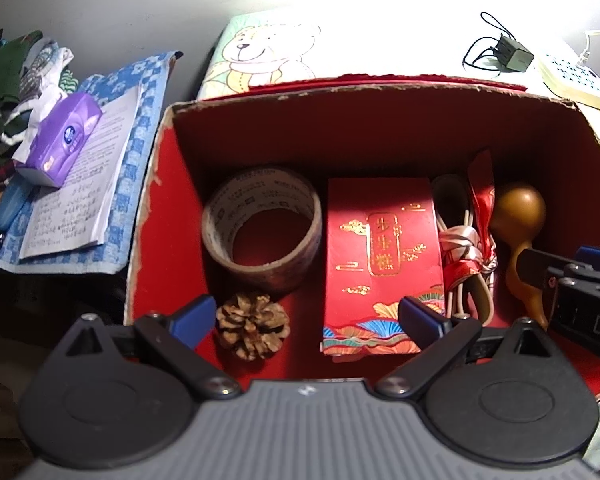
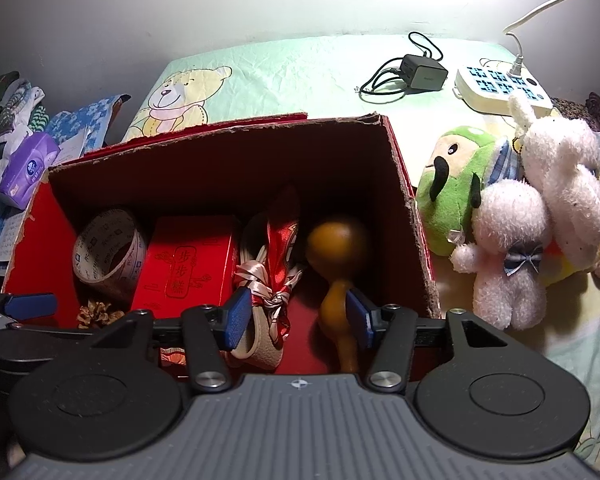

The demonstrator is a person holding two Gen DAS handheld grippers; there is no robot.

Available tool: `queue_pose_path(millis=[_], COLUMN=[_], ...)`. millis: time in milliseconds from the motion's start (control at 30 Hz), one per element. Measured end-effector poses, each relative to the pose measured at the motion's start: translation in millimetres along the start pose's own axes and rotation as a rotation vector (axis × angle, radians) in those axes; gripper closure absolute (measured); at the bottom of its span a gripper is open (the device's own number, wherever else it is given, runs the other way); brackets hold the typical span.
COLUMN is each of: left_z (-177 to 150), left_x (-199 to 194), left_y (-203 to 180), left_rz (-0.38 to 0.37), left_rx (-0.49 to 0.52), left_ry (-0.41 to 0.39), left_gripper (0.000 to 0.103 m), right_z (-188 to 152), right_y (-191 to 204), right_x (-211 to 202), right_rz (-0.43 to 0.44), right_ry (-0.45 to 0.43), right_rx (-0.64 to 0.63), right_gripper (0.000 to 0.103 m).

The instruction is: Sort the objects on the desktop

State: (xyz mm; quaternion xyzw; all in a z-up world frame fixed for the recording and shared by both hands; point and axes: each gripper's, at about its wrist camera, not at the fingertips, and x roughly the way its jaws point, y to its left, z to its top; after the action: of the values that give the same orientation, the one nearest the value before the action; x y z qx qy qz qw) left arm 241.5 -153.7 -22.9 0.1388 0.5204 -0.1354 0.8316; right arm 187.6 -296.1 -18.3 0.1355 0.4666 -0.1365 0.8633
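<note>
Because the brown gourd (image 2: 337, 240) has a smooth, hard, rounded skin, it looks light but slippery, and I judge the narrow neck the safest place to take hold, not the bulb. It lies in the right end of the red cardboard box (image 2: 404, 184), just beside a ribbon-tied cable bundle (image 2: 266, 276), then a red packet (image 2: 188, 264), a tape roll (image 2: 108, 256) and a pine cone (image 1: 252, 326). Around the gourd's neck the right gripper (image 2: 300, 314) has its jaws spread, the right pad close against it; no pinch shows. Over the pine cone and packet, the left gripper (image 1: 304, 320) hangs with jaws spread and empty. Plush toys (image 2: 512, 216) lie on the bear-print bedsheet (image 2: 292, 72) outside the box.
</note>
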Motion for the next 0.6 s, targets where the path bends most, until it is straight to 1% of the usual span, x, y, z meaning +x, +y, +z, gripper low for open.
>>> queue_pose_path(millis=[200,333,600], left_z=[1.3,1.0,1.1], left_x=[0.7,0.2,0.9], left_y=[0.8,0.4,-1.7], left_rz=[0.005,-0.011,0.001], left_rx=[0.001,0.004,0.014], left_ry=[-0.007,-0.01,-0.018], left_gripper=[0.005,0.005,0.005], right_z=[0.6,0.6,1.0], right_y=[-0.6,-0.6,-0.2], right_x=[0.4,0.4,0.7], right_rz=[0.008,0.008,0.006], right_ry=[-0.006,-0.007,-0.012], right_rx=[0.009,0.01,0.01], right_gripper=[0.046,0.046,0.046])
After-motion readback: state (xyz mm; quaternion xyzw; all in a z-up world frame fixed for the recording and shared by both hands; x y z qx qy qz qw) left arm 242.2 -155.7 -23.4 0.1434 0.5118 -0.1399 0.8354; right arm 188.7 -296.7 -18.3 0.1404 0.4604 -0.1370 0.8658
